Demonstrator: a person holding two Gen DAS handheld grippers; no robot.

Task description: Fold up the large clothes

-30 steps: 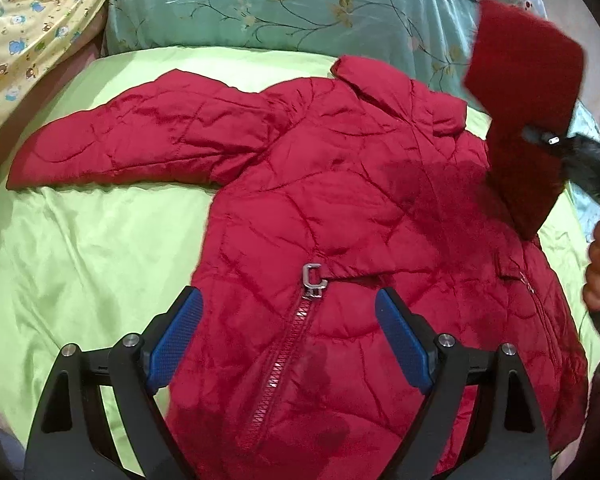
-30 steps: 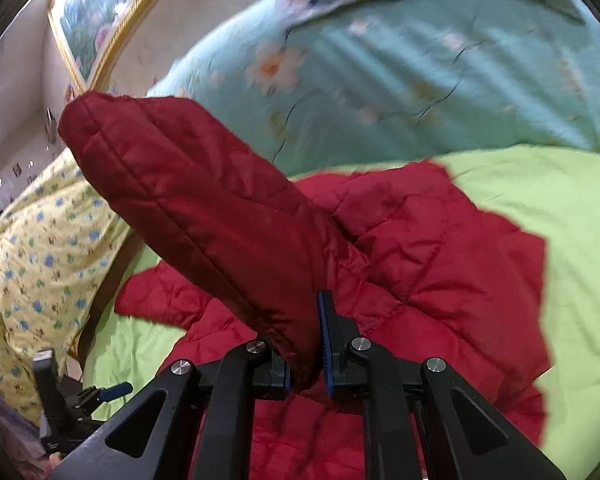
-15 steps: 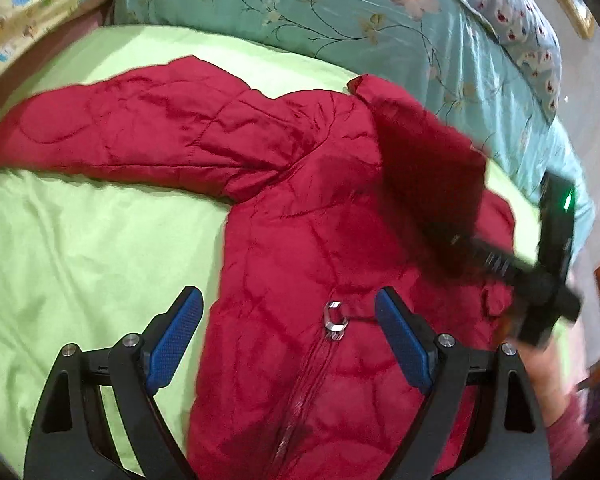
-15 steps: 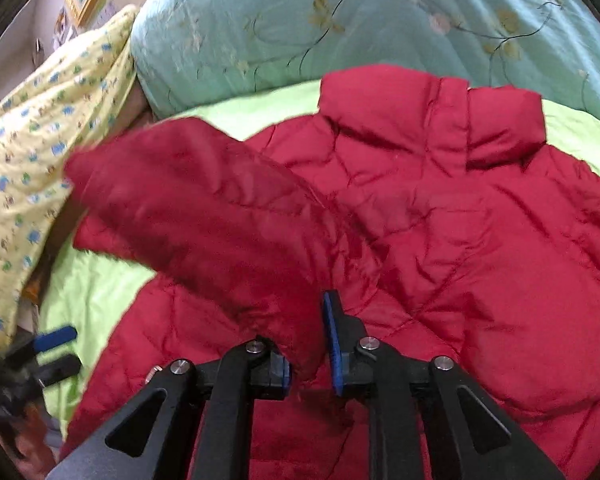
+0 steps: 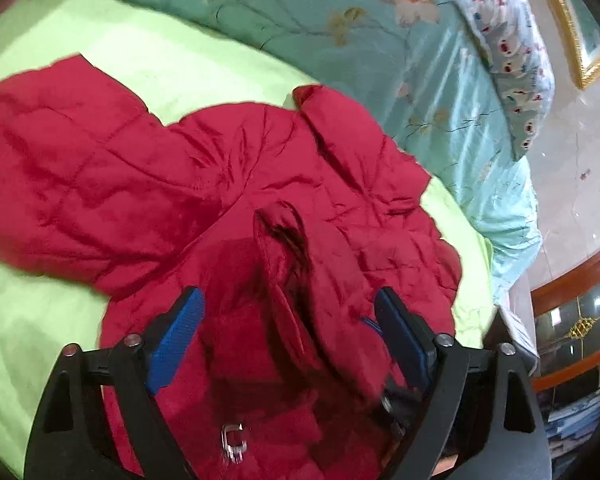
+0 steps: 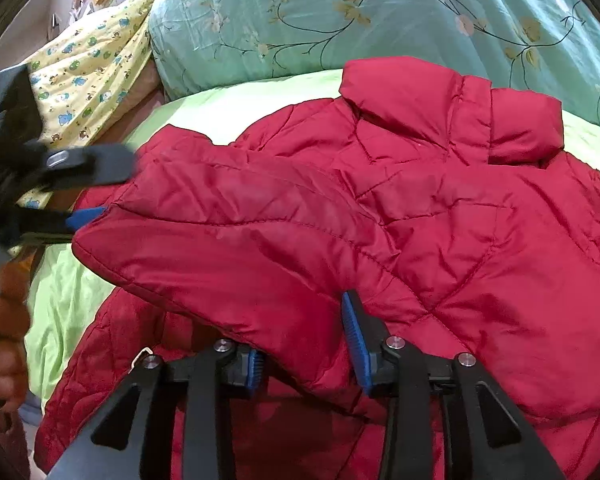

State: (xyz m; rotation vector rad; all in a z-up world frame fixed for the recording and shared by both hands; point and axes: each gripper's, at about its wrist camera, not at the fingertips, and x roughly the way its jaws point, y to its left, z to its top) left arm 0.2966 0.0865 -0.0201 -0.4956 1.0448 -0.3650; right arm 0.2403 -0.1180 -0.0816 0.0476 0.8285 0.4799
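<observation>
A red quilted jacket (image 5: 228, 184) lies front-up on a green sheet (image 5: 172, 64); it also shows in the right wrist view (image 6: 480, 216). Its right sleeve (image 6: 228, 240) is folded across the chest, and shows as a ridge in the left wrist view (image 5: 300, 280). My right gripper (image 6: 306, 344) has its jaws partly apart with the sleeve lying between them. My left gripper (image 5: 288, 344) is open just above the chest, straddling the sleeve end. The other sleeve (image 5: 52, 160) stretches out to the left. The zipper pull (image 5: 233, 440) sits low between the left fingers.
A teal floral duvet (image 6: 380, 12) lies bunched behind the jacket. A yellow patterned blanket (image 6: 88, 68) lies at the far left. A white floral pillow (image 5: 512, 52) and the bed's right edge with a wooden frame (image 5: 572, 280) are on the right. The left gripper's body (image 6: 40, 176) is at the left.
The right gripper carried the raised sleeve down across the chest and its jaws have parted. The left gripper moved up over the jacket toward the sleeve end.
</observation>
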